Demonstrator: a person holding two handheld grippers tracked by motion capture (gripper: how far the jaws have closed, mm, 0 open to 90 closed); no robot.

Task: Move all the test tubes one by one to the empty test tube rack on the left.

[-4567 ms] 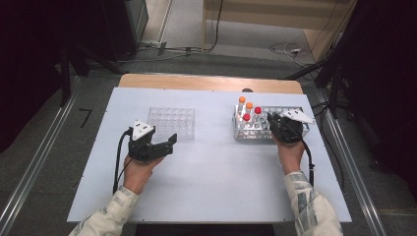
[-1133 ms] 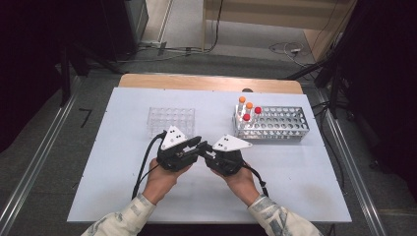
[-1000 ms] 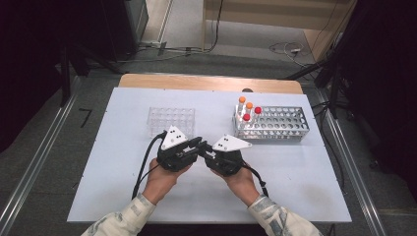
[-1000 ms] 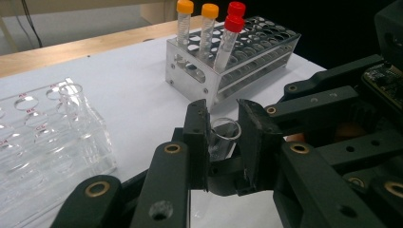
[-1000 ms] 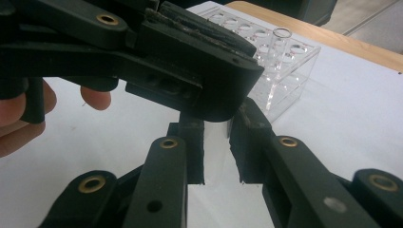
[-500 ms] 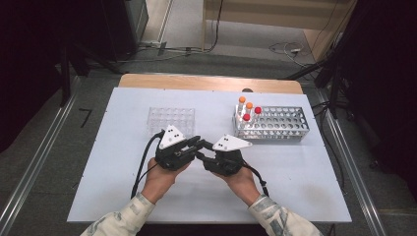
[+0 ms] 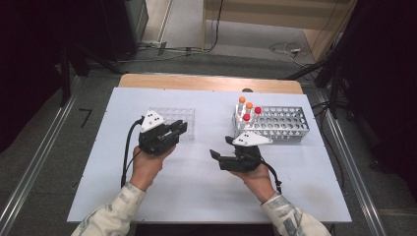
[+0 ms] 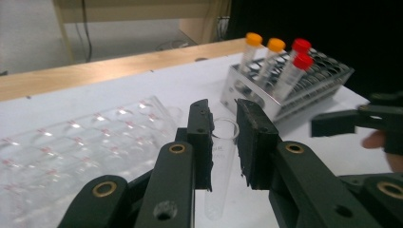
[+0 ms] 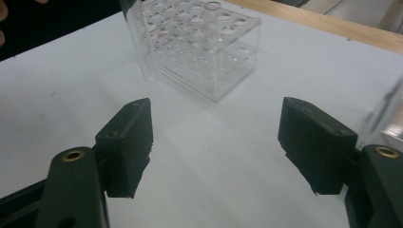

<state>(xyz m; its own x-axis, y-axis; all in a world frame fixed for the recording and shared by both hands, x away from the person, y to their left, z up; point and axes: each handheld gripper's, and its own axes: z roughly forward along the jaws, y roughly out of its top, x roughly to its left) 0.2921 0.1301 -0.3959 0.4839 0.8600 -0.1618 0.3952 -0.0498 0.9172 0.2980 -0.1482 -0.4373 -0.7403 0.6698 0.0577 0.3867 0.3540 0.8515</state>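
- The white table [image 7: 196, 196] is the biggest thing. All the other things sit on it.
- The metal rack [image 7: 280, 122] sits at the far right of the table. It holds 4 tubes: 2 with orange caps [image 7: 245, 104] and 2 with red caps [image 7: 252, 114].
- The clear rack [image 7: 184, 118] sits at the far left of the table. It is well apart from the metal rack.
- The left claw [image 7: 179, 130] is just beside the clear rack. It is clamped on a clear tube [image 8: 219, 161] with no cap. The tube stands up between its 2 pads, with its open top up.
- The right claw [image 7: 222, 147] is near the middle of the table, in front of the metal rack. Its jaws have just been opening and stand wide apart, with nothing between them.
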